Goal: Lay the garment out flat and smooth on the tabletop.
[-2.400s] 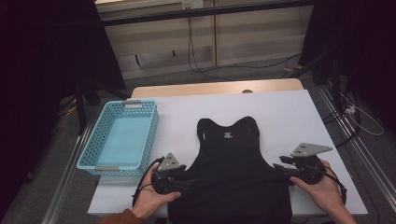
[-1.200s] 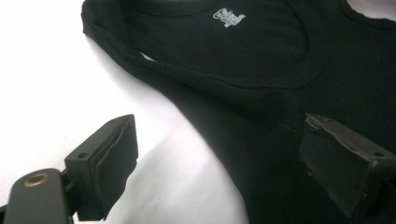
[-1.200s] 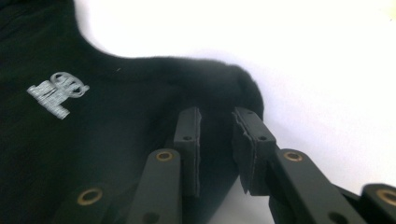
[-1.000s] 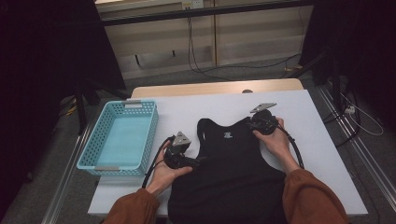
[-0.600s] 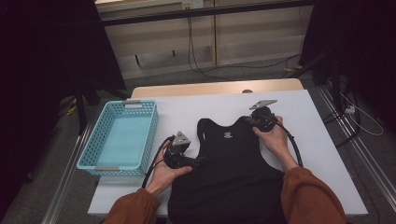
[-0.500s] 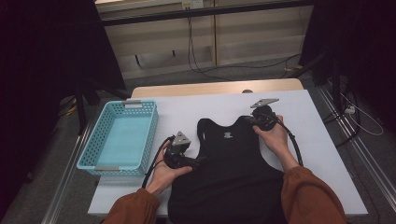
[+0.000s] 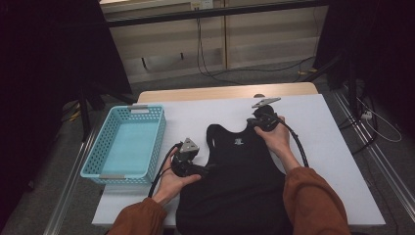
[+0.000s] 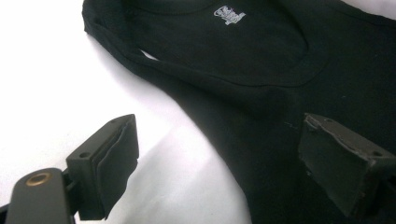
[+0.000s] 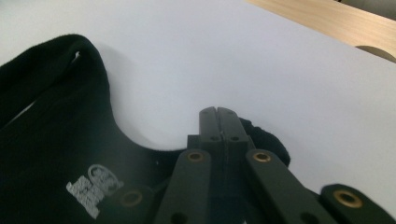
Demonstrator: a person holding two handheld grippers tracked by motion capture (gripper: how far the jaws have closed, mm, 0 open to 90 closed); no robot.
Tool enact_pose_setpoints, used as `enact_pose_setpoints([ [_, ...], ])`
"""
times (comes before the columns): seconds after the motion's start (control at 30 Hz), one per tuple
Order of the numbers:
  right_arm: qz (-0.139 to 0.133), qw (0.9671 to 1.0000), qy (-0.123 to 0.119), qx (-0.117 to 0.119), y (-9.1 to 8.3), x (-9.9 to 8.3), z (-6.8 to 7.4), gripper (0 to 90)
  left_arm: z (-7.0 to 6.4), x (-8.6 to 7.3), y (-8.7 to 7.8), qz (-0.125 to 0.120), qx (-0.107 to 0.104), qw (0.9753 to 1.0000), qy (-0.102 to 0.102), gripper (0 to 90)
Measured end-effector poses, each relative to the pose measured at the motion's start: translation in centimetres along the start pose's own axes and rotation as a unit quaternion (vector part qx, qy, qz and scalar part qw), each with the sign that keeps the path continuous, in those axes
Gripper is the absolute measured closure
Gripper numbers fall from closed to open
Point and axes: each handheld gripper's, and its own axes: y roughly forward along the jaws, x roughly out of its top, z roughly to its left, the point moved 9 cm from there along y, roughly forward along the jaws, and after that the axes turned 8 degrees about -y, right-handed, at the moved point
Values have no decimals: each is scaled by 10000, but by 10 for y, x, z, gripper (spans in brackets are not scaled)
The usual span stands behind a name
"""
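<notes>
Vest (image 7: 240, 181) flat on white table (image 7: 337, 161), neck end far from me, basket (image 7: 128, 144) off to left. Right gripper (image 7: 258, 121) clenched on right shoulder strap (image 9: 266, 135), jaws pressed together. Left gripper (image 7: 208, 168) released, jaws wide astride left armhole edge (image 8: 205, 126). Best now: sink left lower, bite hem only, then lift both evenly.

The vest (image 7: 240, 181) is plain black with a small white printed logo (image 8: 229, 14) below the neckline. The counter (image 7: 337, 161) is white with a light wood edge. The basket (image 7: 128, 145) is light blue, perforated lattice. Both sleeves are rust orange. Each tool is black: left tool (image 8: 224, 163), right tool (image 9: 218, 122).
</notes>
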Motion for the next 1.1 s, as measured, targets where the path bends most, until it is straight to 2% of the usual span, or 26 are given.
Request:
enact_pose_setpoints([
  [0.07, 37, 10000, 31, -35, 5, -2, 1, 879, 0, 0, 0, 2, 6, 10000, -7, 129],
  [0.2, 329, 9993, 18, -187, 12, -16, -4, 748, -1, -1, 1, -9, -20, 10000, -33, 129],
  [0.27, 277, 9995, 132, -121, 11, -17, -5, 702, -1, -1, 1, 0, -16, 10000, -28, 129],
  [0.47, -29, 10000, -10, 4, -4, -4, 5, 658, 1, -1, -1, 13, 16, 10000, -4, 128],
  [0.6, -195, 9993, -133, 305, -11, -2, 30, 705, 1, -2, -2, -17, 64, 10000, -21, 128],
  [0.63, -199, 9990, -156, 376, -12, -2, 36, 721, 1, -4, -3, 45, 48, 10000, -10, 128],
  [0.77, -138, 9962, -476, 716, -8, -1, 71, 765, 1, -7, -5, 74, 130, 9999, 23, 139],
  [0.87, -98, 9928, -717, 955, -4, 2, 99, 783, 0, -9, -8, 103, 136, 9998, 31, 216],
  [0.93, -74, 9910, -825, 1053, -1, 3, 112, 787, -1, -11, -9, 178, 94, 9998, 42, 281],
  [1.0, -49, 9899, -867, 1123, 3, 5, 122, 787, -1, -14, -7, 234, 166, 9996, 77, 349],
  [1.03, -58, 9894, -875, 1159, 4, 5, 125, 785, -3, -17, -6, 298, 93, 9995, 73, 383],
  [1.1, -23, 9884, -950, 1185, 8, 6, 133, 780, -6, -18, -4, 308, 82, 9994, 123, 498],
])
